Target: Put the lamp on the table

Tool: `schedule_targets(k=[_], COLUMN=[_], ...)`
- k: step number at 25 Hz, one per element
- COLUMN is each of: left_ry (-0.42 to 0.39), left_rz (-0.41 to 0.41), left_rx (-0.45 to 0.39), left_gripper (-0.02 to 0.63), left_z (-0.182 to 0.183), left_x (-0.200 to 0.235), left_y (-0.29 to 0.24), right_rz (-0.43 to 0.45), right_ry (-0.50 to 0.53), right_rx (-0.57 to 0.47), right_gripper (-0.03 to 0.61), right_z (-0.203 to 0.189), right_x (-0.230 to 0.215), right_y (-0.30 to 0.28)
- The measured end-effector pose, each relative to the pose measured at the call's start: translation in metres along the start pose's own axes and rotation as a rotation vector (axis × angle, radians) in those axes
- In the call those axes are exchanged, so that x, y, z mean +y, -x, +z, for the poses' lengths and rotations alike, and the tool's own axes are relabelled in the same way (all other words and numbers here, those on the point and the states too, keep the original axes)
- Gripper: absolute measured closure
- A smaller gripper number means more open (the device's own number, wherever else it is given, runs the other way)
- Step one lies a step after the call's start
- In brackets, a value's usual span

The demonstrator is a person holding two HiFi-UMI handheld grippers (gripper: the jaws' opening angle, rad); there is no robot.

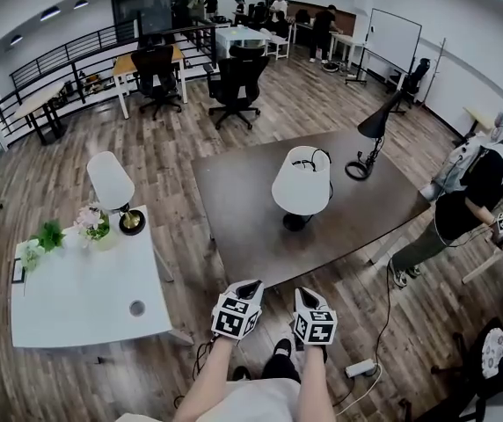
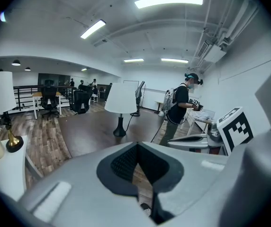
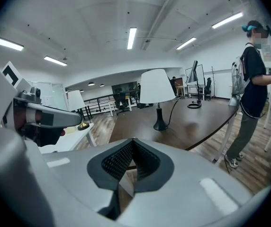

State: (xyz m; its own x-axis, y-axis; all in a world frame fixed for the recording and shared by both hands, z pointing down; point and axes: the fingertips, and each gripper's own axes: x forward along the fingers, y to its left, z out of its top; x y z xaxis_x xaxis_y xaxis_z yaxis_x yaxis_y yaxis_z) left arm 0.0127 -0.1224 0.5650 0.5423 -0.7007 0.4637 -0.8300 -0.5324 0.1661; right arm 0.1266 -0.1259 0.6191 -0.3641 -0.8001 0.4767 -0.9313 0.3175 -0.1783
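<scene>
A lamp with a white shade (image 1: 301, 183) and a black foot stands upright on the dark brown table (image 1: 243, 227); it also shows as the lamp (image 2: 121, 98) and the lamp (image 3: 157, 86) in the gripper views. A second white-shade lamp (image 1: 111, 181) with a gold base stands on the white table (image 1: 84, 297) to the left. My left gripper (image 1: 248, 286) and right gripper (image 1: 305, 294) hang side by side short of the brown table's near edge. Both the left gripper (image 2: 138, 148) and the right gripper (image 3: 132, 143) are shut, nothing between the jaws.
A black desk lamp (image 1: 373, 130) with a coiled cord stands at the brown table's far right. Flower pots (image 1: 93, 225) sit on the white table. A person (image 1: 467, 202) stands to the right of the brown table. A power strip (image 1: 360, 368) lies on the floor, office chairs (image 1: 234, 82) beyond.
</scene>
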Motion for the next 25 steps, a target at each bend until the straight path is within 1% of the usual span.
schedule_targets(k=[12,25], left_ry=[-0.007,0.007], left_rz=[-0.005,0.007], left_rx=[0.020,0.014], left_gripper=[0.612,0.612], left_z=[-0.004,-0.006], left_x=[0.000,0.003], left_y=[0.002,0.010], right_rz=[0.012,0.041], right_ry=[0.011,0.042], right_rx=[0.029,0.053], right_gripper=[0.554,0.554], right_z=[-0.001,-0.003], right_x=[0.005,0.018], right_y=[-0.003,-0.003])
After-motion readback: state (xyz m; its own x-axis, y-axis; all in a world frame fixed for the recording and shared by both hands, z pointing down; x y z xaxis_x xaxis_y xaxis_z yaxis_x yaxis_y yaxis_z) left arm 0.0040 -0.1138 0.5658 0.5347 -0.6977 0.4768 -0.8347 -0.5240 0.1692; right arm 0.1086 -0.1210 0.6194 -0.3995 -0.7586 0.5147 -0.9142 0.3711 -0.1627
